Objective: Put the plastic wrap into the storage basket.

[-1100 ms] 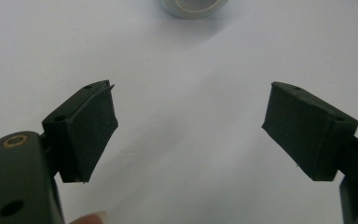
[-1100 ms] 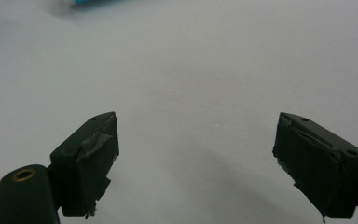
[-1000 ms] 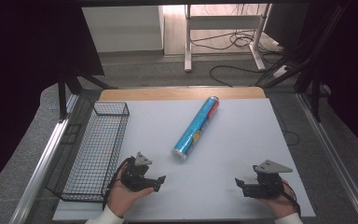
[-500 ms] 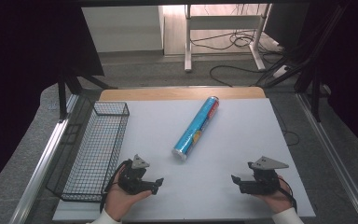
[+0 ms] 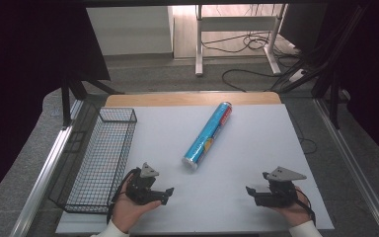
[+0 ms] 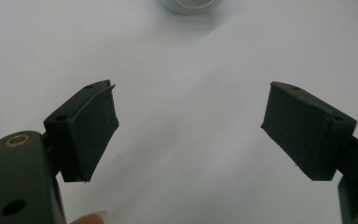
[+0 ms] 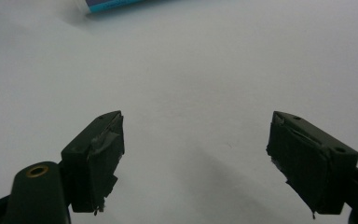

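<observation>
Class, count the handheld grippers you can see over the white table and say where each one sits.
2. The left gripper is at the near edge beside the wire basket, jaws open. The right gripper is at the near right, jaws open. The blue tube lies between and beyond them.

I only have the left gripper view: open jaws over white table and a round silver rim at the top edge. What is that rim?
Observer: It is the near end of a blue tube lying on its side on the table.
Operator: Where's the right gripper?
Observer: The right gripper is near the table's front right, with its jaws wide open and nothing between them.
Operator: Anything on my left side?
Observer: A black wire basket stands along the left edge, just beside the left gripper.
</observation>
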Demonstrator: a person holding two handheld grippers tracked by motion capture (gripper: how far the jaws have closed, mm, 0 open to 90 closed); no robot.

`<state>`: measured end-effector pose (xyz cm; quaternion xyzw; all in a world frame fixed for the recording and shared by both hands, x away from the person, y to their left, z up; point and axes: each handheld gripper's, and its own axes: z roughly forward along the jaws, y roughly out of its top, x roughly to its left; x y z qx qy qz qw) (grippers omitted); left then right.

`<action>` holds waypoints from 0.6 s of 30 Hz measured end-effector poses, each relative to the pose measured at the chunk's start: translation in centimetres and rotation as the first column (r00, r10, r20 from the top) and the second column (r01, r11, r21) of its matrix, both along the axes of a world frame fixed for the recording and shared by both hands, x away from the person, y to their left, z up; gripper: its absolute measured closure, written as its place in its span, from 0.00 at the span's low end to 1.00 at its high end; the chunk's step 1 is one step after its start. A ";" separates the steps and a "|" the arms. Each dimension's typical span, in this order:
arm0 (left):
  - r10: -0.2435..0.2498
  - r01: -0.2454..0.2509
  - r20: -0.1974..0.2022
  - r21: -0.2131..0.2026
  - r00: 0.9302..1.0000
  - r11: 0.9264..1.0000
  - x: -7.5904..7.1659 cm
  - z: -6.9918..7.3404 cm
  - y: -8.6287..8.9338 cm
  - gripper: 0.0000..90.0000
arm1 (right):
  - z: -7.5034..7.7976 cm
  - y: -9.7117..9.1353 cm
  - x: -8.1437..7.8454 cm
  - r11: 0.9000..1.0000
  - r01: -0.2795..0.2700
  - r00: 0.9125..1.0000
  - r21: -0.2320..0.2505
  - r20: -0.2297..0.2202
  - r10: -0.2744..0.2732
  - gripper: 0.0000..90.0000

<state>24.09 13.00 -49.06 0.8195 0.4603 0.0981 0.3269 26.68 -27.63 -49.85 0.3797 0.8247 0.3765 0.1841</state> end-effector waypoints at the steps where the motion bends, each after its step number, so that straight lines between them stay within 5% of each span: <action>1: 0.001 -0.001 0.000 -0.001 1.000 1.000 0.0 0.1 0.0 0.19 | 0.0 0.0 0.0 1.000 0.000 1.000 -0.003 -0.001 0.000 0.21; 18: -0.039 0.039 0.042 0.001 0.998 0.999 1.6 4.4 -1.8 0.19 | 0.4 -0.5 -0.2 1.000 0.031 0.999 0.001 0.018 -0.031 0.21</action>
